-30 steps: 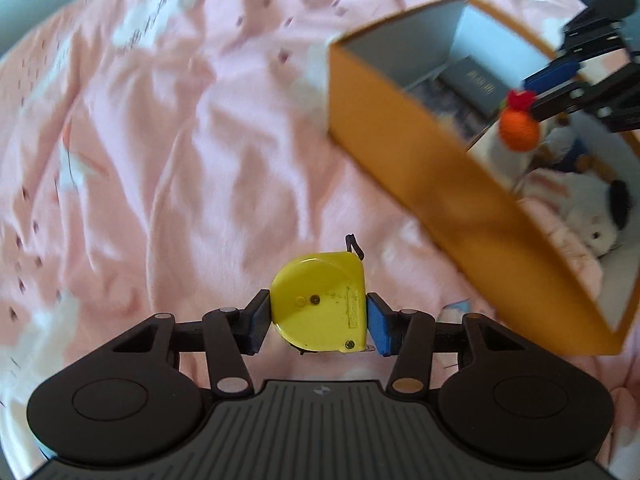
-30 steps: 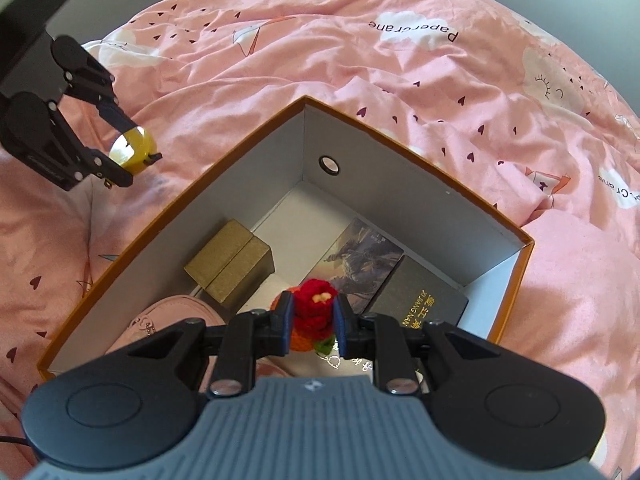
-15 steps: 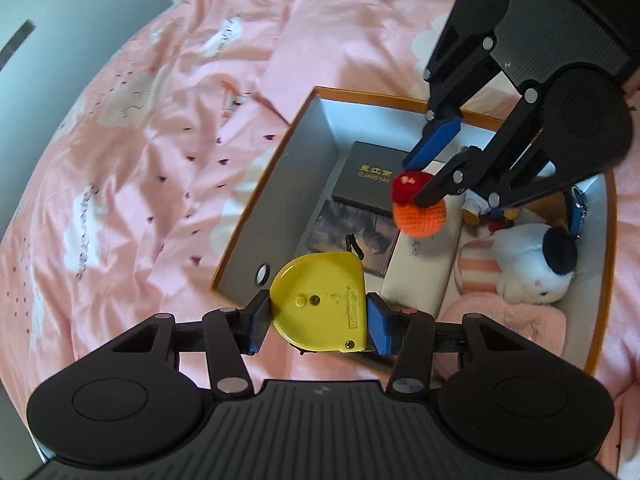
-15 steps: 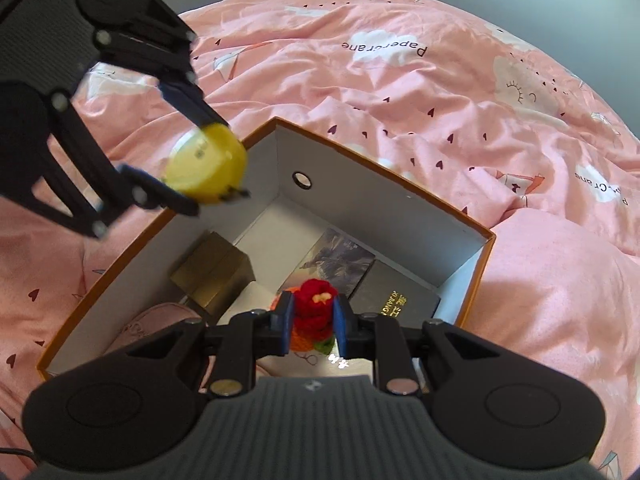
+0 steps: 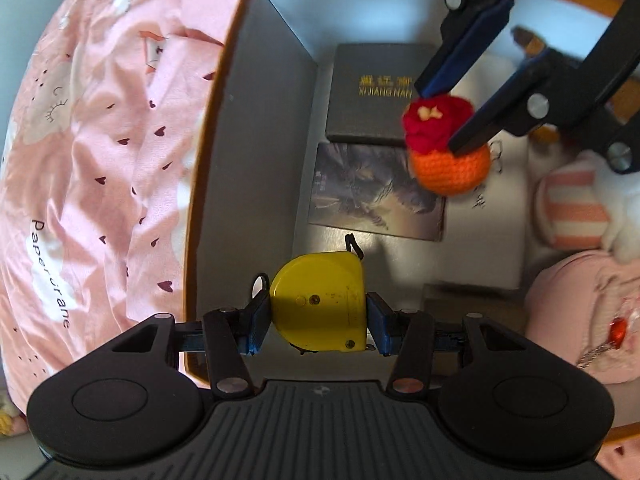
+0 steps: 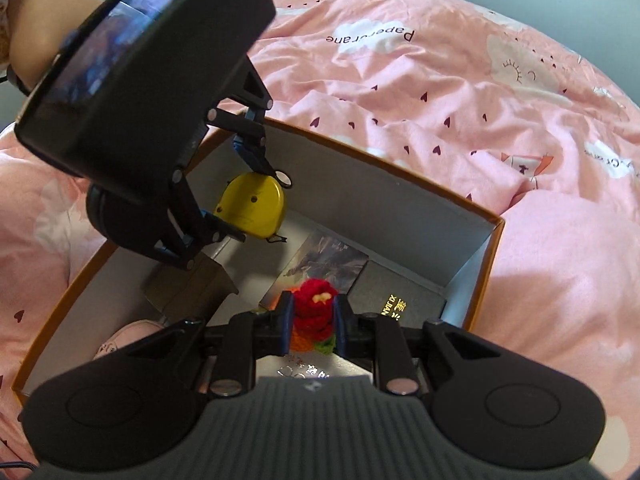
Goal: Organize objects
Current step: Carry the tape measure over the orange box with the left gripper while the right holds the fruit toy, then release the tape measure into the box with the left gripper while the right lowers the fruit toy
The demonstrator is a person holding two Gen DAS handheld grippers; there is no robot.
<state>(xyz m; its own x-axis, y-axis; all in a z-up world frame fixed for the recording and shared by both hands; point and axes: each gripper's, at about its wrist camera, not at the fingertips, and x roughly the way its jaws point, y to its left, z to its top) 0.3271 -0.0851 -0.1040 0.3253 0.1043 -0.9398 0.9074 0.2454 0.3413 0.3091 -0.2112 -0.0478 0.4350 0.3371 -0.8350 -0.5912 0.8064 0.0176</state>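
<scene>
An orange box with a grey inside (image 5: 256, 128) (image 6: 400, 200) lies open on a pink bed. My left gripper (image 5: 318, 312) (image 6: 240, 204) is shut on a yellow tape measure (image 5: 320, 300) (image 6: 252, 210) and holds it inside the box, above a bare patch of the floor near one corner. My right gripper (image 6: 313, 320) (image 5: 444, 116) is shut on a crocheted toy with a red top and an orange body (image 6: 314, 306) (image 5: 448, 152). That toy hangs over a picture card (image 5: 372, 192) (image 6: 324, 260) and a dark box with gold lettering (image 5: 376, 92) (image 6: 404, 308).
In the box also lie a brown carton (image 6: 188, 284), a pink pouch (image 5: 592, 320), a striped plush (image 5: 572, 204) and a white card (image 5: 488, 216). Pink bedding with hearts and clouds (image 6: 440, 92) surrounds the box. A person's wrist (image 6: 36, 52) shows behind the left gripper.
My left gripper has swung from above the bedding to over the box and sunk into it, rolling as it went, still gripping the tape measure. The right gripper moved only slightly.
</scene>
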